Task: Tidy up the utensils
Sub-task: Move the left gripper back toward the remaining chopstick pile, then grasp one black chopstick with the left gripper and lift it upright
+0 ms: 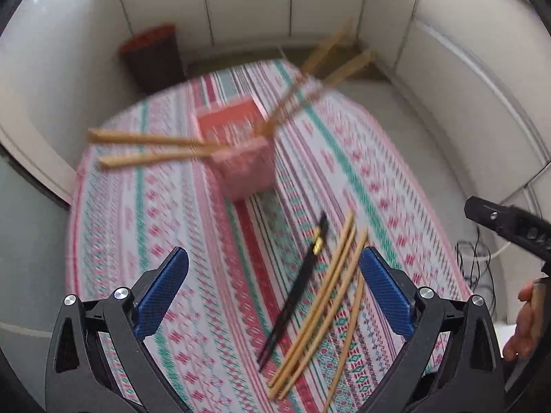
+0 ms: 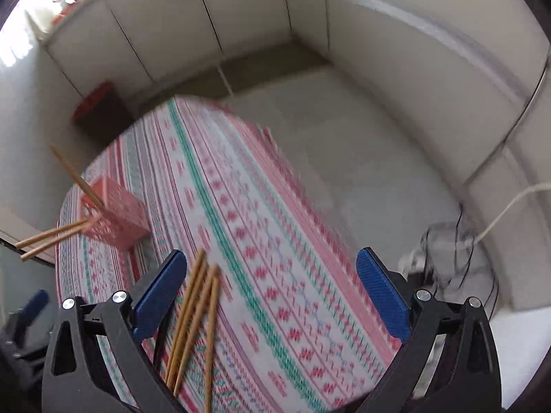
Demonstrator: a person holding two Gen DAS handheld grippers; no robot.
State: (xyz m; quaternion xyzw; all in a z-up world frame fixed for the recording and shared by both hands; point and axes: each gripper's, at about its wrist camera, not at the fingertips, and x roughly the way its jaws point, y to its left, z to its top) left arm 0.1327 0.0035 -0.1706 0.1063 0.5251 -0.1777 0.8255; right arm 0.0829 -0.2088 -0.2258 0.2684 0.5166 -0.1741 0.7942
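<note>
A pink mesh utensil holder (image 1: 241, 148) stands on the patterned tablecloth (image 1: 155, 234), with several wooden chopsticks (image 1: 144, 148) sticking out left and upper right. It also shows in the right wrist view (image 2: 117, 216). Loose wooden chopsticks (image 1: 327, 303) and a black chopstick (image 1: 299, 285) lie on the cloth between my left gripper's fingers. My left gripper (image 1: 273, 261) is open and empty above them. My right gripper (image 2: 272, 265) is open and empty; the loose wooden chopsticks (image 2: 196, 320) lie by its left finger. The right gripper's body (image 1: 509, 227) shows at the right edge.
The table (image 2: 241, 206) stands in a corner of white cabinet walls. A dark bin with a red rim (image 1: 151, 55) stands on the floor behind the table. Cables (image 2: 458, 261) lie on the floor at the right.
</note>
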